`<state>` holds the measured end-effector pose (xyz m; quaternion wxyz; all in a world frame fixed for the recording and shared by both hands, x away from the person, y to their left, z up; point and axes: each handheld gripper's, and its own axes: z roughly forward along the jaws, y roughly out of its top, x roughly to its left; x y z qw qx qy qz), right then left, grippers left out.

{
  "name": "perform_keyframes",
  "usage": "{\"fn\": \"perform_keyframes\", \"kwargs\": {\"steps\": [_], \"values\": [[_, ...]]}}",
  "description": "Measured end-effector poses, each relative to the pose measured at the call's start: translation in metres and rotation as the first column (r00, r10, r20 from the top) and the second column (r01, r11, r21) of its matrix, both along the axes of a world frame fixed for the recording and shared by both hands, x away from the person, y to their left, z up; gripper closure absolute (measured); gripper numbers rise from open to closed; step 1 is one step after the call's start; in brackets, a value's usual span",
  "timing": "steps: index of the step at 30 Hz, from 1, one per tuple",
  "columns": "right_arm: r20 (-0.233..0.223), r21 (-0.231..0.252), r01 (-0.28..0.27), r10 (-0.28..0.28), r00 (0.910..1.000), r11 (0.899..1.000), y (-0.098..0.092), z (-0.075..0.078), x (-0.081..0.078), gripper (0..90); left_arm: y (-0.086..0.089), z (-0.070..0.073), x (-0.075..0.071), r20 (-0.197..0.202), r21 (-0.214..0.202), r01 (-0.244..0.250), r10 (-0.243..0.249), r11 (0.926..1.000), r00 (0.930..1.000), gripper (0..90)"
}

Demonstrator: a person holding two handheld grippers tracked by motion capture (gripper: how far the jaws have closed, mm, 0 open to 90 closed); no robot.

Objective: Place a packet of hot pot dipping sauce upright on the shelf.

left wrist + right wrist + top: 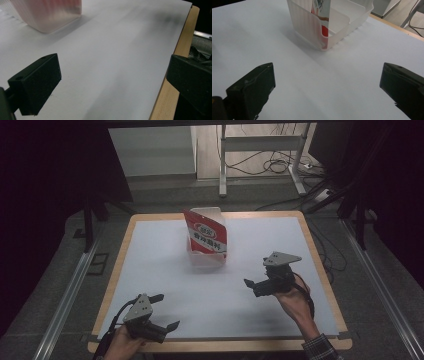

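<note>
We see the left gripper point(163, 311) low on the white bench point(150, 270), fingers spread wide and empty. At the middle rear stands a clear bin point(206, 255) holding an upright red-and-white packet point(206, 235), its print too small to read. The right gripper point(255, 281) hovers, fingers apart, empty. Cables point(270, 165) lie on the dim floor beyond.

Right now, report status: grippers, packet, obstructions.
Left gripper open, empty, near table edge. Right gripper open, empty, facing the bin. Red-and-white packet standing in clear bin, untouched. White tabletop between: nothing in the way.
</note>
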<state>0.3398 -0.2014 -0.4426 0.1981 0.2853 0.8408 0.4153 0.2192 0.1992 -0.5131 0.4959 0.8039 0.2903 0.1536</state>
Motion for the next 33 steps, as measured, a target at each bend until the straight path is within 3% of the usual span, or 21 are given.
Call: {"fn": "perform_keyframes", "kwargs": {"steps": [16, 33], "values": [[0.019, 0.021, 0.038, -0.039, 0.9991, 0.999, -0.024, 0.004, -0.021, 0.0, 0.000, 0.000, 0.000, -0.001, 0.002, 0.000, 0.000, 1.0000, 1.0000, 0.0], [0.045, 0.016, 0.087, -0.088, 0.9951, 0.996, -0.045, -0.003, -0.037, 0.0, -0.001, 0.000, 0.000, -0.002, 0.002, 0.000, 0.000, 1.0000, 1.0000, 0.0]]}}
